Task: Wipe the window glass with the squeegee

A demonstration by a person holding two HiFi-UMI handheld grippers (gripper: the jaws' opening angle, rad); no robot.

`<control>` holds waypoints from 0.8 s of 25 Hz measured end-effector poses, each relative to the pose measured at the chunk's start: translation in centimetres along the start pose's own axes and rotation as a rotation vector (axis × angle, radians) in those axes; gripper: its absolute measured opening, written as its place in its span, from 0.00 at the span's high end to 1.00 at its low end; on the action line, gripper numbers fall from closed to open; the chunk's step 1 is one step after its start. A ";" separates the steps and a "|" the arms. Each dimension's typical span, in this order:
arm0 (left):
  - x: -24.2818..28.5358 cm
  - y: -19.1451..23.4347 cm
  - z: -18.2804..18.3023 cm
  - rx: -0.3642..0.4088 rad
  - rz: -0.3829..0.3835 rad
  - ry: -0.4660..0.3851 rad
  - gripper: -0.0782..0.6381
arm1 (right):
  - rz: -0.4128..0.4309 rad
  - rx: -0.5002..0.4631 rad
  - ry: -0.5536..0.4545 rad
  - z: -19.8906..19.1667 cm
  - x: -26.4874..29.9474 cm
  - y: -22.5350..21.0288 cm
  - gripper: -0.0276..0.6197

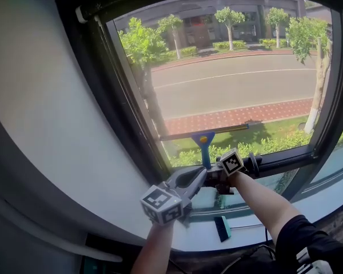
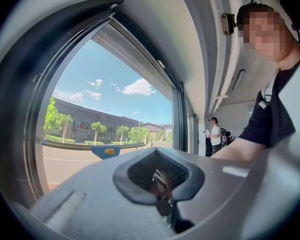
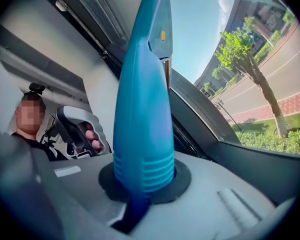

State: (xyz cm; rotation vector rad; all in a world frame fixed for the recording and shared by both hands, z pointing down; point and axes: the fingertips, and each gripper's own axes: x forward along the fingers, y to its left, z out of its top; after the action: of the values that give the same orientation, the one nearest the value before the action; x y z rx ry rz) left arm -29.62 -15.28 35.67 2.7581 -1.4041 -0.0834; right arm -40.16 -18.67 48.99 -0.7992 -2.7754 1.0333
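Note:
The squeegee [image 1: 204,144] has a blue handle and a long thin blade that lies across the lower window glass [image 1: 234,84]. My right gripper [image 1: 215,174] is shut on the bottom of that handle, just above the sill. In the right gripper view the blue handle [image 3: 142,109] rises straight out from between the jaws, which are closed on it. My left gripper [image 1: 199,177] sits just left of the right one, its jaws shut with nothing between them. From the left gripper [image 2: 160,176], the squeegee's blue head [image 2: 106,151] shows against the glass.
A dark window frame [image 1: 123,101] borders the glass on the left and bottom. A small teal block [image 1: 222,228] lies on the white sill [image 1: 200,241]. White wall [image 1: 40,113] fills the left. People stand far back [image 2: 213,134].

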 end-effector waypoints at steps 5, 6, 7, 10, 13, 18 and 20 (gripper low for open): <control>-0.4 0.4 -0.9 -0.014 0.014 0.012 0.89 | 0.017 0.087 -0.018 -2.6 0.0 -1.1 0.95; -0.6 0.6 -1.0 -0.025 0.033 0.019 0.89 | 0.014 0.104 -0.020 -3.1 0.0 -1.3 0.95; -0.7 0.7 -1.2 -0.033 0.047 0.026 0.89 | 0.007 0.121 -0.021 -3.6 -0.1 -1.7 0.95; -1.0 1.0 -1.8 -0.039 0.049 0.036 0.89 | -0.013 0.141 -0.022 -4.9 -0.4 -2.6 0.95; -1.0 1.1 -2.0 -0.054 0.061 0.045 0.89 | -0.009 0.171 -0.024 -6.1 -0.5 -3.0 0.95; -1.1 1.2 -2.8 -0.054 0.043 0.042 0.89 | -0.003 0.245 -0.048 -7.8 -0.6 -3.5 0.95; -1.0 1.1 -3.1 -0.058 0.042 0.045 0.89 | -0.015 0.261 -0.047 -8.5 -0.8 -4.0 0.95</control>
State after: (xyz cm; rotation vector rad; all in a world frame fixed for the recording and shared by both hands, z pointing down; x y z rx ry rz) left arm -30.91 -15.09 38.88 2.6655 -1.4249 -0.0583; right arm -39.17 -16.63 58.13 -0.7264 -2.6011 1.3907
